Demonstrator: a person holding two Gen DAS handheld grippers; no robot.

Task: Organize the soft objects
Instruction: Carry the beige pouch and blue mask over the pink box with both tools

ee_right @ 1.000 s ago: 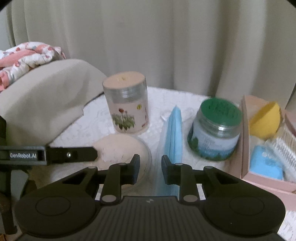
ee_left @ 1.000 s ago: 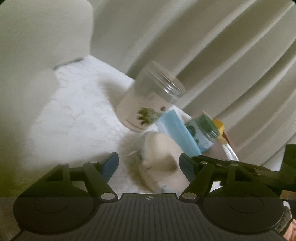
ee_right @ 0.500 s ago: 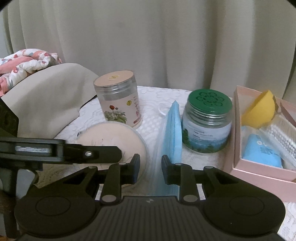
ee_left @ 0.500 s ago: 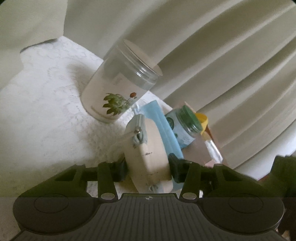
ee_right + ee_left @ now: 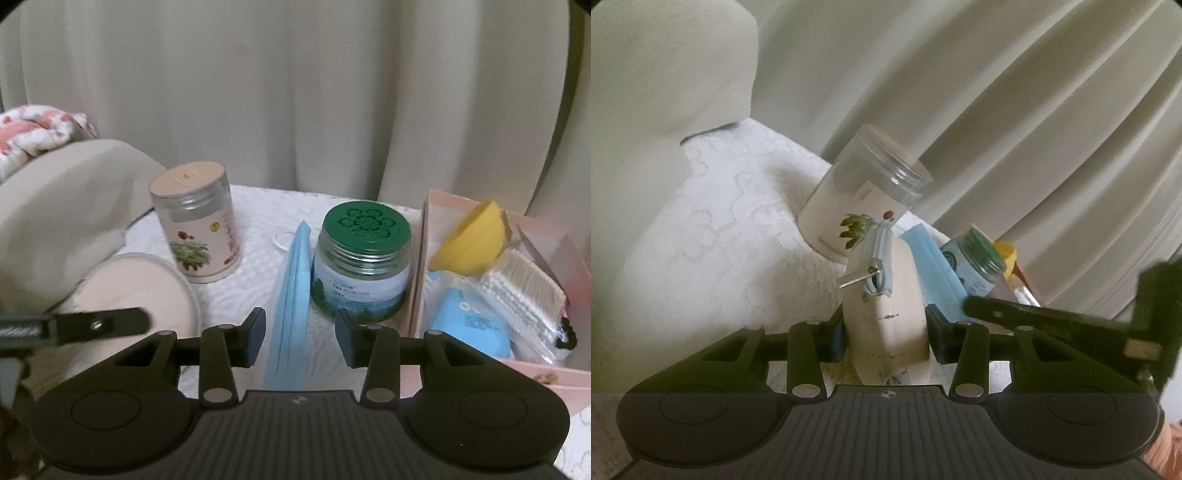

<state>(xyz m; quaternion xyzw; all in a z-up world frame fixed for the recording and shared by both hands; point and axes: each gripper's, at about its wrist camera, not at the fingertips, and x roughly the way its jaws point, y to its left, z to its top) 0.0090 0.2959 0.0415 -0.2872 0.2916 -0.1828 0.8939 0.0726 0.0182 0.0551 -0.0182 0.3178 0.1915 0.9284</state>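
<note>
A round beige pouch [image 5: 886,295] with a pale blue zipper stands on edge between the pads of my left gripper [image 5: 886,332]. Its jaws are closing and both pads press its sides. In the right wrist view the same pouch [image 5: 140,295] shows as a flat disc at the left, with a left finger [image 5: 99,325] across it. A stack of blue face masks [image 5: 291,295] lies on the white lace cloth [image 5: 258,214]. My right gripper [image 5: 300,332] straddles the masks; its jaws are opening and the pads stand clear of them.
A flower-label jar [image 5: 195,229] and a green-lidded jar [image 5: 364,258] stand behind the masks. At the right, a pink box [image 5: 421,258] holds a yellow sponge [image 5: 472,240], cotton swabs and a blue packet. A beige cushion [image 5: 55,229] fills the left, with curtains behind.
My left jaws have come in from wide open onto the pouch, which now stands on edge between them. My right jaws have spread apart around the blue masks.
</note>
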